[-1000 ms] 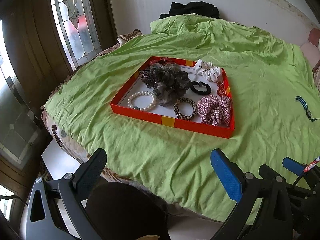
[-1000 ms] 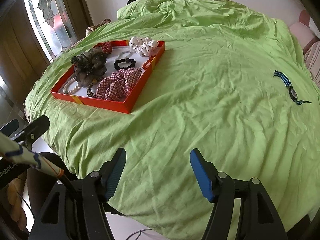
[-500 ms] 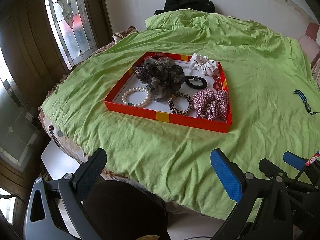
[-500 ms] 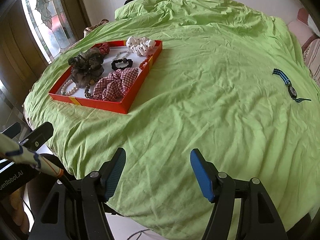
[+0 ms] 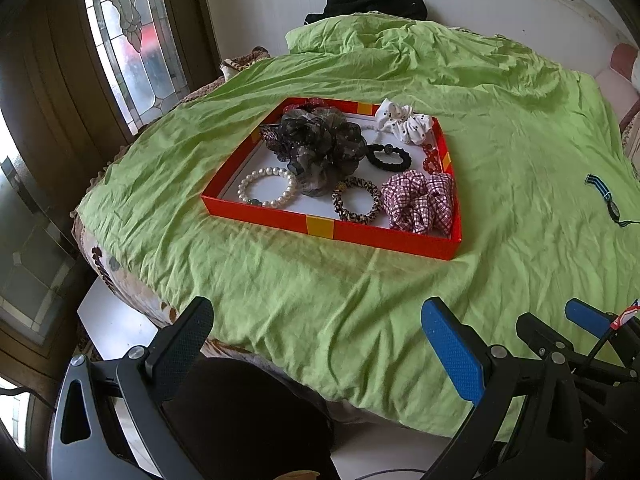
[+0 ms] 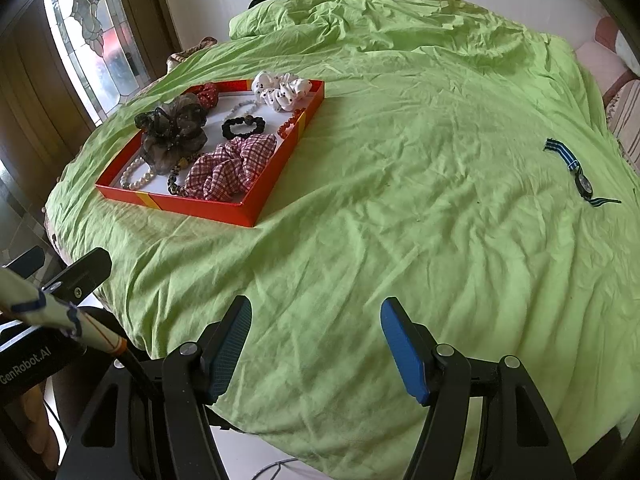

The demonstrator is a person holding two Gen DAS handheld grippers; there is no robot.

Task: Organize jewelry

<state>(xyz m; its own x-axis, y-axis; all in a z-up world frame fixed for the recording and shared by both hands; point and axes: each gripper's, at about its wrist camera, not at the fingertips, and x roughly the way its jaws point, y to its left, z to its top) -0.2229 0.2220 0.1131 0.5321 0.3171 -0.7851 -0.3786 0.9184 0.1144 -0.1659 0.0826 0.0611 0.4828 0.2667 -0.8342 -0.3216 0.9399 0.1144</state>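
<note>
A red tray (image 5: 320,227) (image 6: 192,207) sits on the green bedsheet. It holds a pearl bracelet (image 5: 267,187), a dark grey scrunchie (image 5: 320,142), a leopard hair tie (image 5: 357,199), a plaid scrunchie (image 5: 418,202) (image 6: 230,168), a black hair tie (image 5: 389,156), a white dotted scrunchie (image 5: 404,120) and red beads (image 5: 431,160). A striped-strap watch (image 6: 576,172) (image 5: 608,202) lies alone on the sheet at the right. My left gripper (image 5: 316,344) is open and empty at the bed's near edge. My right gripper (image 6: 316,344) is open and empty over the sheet.
A stained-glass window (image 5: 132,40) is at the left. A black garment (image 5: 372,2) lies by the wall beyond the bed. The bed's edge and floor (image 5: 108,320) are below my left gripper. A pink cushion (image 6: 604,52) is at the far right.
Both grippers have drifted slightly; the tray sits a little lower and further left in the left wrist view. Nothing was taken hold of.
</note>
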